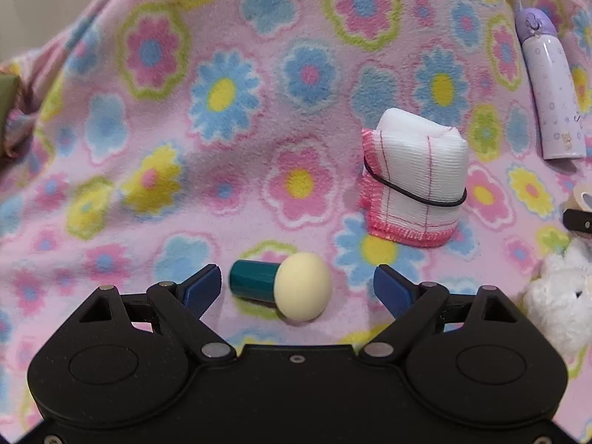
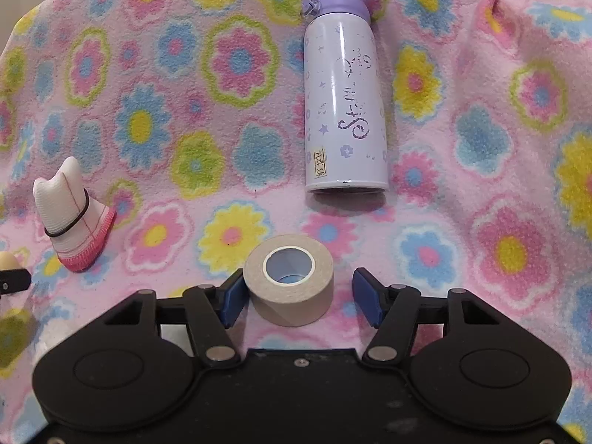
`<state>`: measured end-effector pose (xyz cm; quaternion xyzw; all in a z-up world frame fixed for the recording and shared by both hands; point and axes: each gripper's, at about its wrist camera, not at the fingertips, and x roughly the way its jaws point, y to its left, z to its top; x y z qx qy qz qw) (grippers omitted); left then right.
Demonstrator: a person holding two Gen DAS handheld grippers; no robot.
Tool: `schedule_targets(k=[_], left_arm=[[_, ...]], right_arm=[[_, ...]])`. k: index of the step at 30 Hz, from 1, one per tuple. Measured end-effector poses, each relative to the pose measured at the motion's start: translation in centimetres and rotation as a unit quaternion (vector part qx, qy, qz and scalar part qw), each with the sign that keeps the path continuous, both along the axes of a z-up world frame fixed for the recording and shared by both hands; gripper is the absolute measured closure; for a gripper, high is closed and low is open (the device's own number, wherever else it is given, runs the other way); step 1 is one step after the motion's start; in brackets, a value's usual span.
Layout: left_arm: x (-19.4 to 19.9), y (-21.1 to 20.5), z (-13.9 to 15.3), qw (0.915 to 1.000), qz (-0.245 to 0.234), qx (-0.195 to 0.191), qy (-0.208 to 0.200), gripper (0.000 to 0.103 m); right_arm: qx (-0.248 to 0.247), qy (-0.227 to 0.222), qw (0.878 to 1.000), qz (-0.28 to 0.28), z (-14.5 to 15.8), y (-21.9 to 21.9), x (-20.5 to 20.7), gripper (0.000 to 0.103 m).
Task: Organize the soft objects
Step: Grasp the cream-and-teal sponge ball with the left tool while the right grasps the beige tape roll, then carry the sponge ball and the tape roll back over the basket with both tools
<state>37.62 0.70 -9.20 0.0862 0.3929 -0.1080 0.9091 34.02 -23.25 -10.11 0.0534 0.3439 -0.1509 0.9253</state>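
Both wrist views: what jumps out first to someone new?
The loud pink floral fleece blanket fills both views. In the left wrist view, a cream-headed sponge with a teal handle lies between the left gripper's open jaws, with a banded white cloth roll beyond it to the right. In the right wrist view, a beige tape roll sits between the right gripper's fingers, and a lilac bottle lies beyond.
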Motion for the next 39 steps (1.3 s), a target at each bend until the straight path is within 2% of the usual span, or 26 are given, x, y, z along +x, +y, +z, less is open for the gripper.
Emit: schedule_targets(k=[4,6,8,10,17,29,39], left_arm=[[0.5,0.6,-0.5,0.9996,0.003,-0.027,0.005,0.018],[0.7,0.9,-0.7,0.9993,0.007,-0.036,0.008,0.022],[0.8,1.0,-0.9,0.9991,0.010,-0.039,0.012,0.043],[0.9,1.1,-1.0,0.9993,0.014,-0.034,0.011,0.047],[-0.4,2.0,0.0,0.9980,0.030,-0.055,0.014,0.048],[-4.9,0.1,3.5,0.9976,0.024,-0.064,0.005,0.048],[-9.4,-1.1,7.1,0.9972,0.019,-0.072,-0.002,0.048]], right_arm=[[0.001,-0.002,1.000,0.000,0.0,0.0,-0.1,0.042],[0.001,-0.003,1.000,0.000,0.0,0.0,-0.2,0.042],[0.001,-0.003,1.000,0.000,0.0,0.0,-0.1,0.042],[0.001,-0.004,1.000,0.001,-0.1,0.0,-0.1,0.042],[0.003,-0.007,1.000,0.010,0.5,0.2,-0.4,0.055],[0.017,-0.016,1.000,0.005,2.3,-0.2,-2.6,0.056],[0.032,-0.037,0.998,0.027,6.0,0.7,-7.0,0.056]])
